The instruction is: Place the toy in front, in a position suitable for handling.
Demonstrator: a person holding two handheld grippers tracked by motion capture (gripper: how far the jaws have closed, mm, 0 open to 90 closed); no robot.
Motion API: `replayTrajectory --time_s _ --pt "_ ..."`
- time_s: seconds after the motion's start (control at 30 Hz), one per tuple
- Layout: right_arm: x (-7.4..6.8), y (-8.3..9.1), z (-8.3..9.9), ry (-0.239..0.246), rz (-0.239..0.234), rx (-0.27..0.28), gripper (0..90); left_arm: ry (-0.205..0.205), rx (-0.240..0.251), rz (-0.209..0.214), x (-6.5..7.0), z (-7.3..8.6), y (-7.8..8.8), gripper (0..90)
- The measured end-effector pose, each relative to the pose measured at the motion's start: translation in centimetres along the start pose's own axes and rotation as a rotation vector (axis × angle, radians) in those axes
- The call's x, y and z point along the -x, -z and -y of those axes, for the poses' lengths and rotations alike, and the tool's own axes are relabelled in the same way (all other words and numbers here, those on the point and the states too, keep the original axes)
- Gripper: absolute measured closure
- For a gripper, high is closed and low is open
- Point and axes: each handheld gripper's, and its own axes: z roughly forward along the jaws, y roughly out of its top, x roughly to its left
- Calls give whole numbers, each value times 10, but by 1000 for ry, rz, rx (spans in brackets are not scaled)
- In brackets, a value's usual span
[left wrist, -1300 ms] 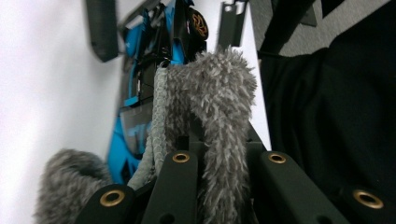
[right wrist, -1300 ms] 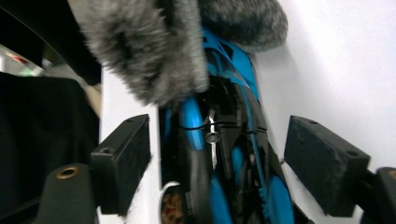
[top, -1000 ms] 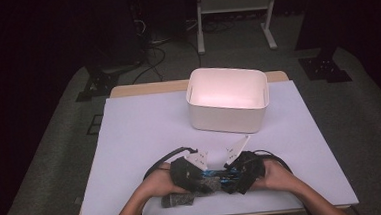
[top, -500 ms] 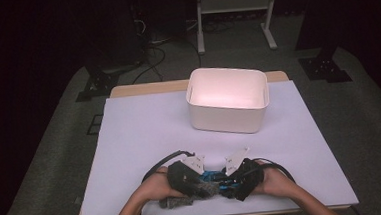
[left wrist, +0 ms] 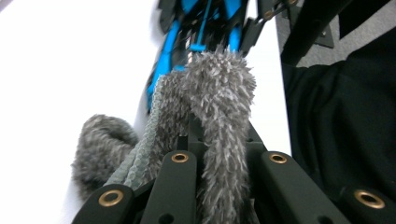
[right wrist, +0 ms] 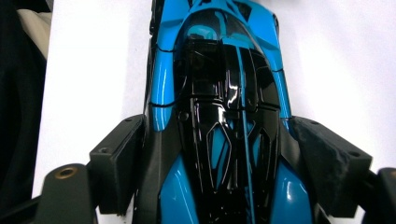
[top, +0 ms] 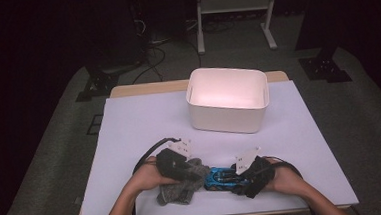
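At the table's near edge, the left gripper [top: 195, 173] clamps a fuzzy grey sock [left wrist: 219, 107], while the right gripper [top: 235, 179], jaws just closing, grips a blue toy car [right wrist: 219, 116] lying beside the sock.

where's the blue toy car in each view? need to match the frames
High view: blue toy car lies near the table's front edge, between the two grippers.
Left gripper view: top centre, beyond the grey fuzzy cloth that the jaws pinch.
Right gripper view: centre, its sides between the jaws of the right gripper.
Shared landmark: the white table cover.
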Motion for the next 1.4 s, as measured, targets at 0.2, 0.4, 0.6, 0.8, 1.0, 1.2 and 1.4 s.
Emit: replayTrajectory --time_s 0.2,0.4,0.6,0.8,1.0,1.2,1.4 --pt "1 -2 1 9 10 8 210 -13 -31 15 -5 -13 -19 815" --pt "5 -5 3 -46 -26 9 198 -27 -72 57 -10 -27 -43 816" --pt "7 -7 2 -60 -67 37 241 -64 -101 86 -6 -42 -62 816" --pt "8 -6 3 -59 -81 31 243 -44 -122 50 -8 -29 -54 816" --pt "10 -5 4 -56 -84 32 241 14 -114 -22 -13 7 -26 816" --pt "13 -4 4 -99 -94 54 184 43 -62 -114 -14 29 22 816" --pt "16 -2 1 -106 -107 77 182 71 -44 -227 -11 40 79 815"
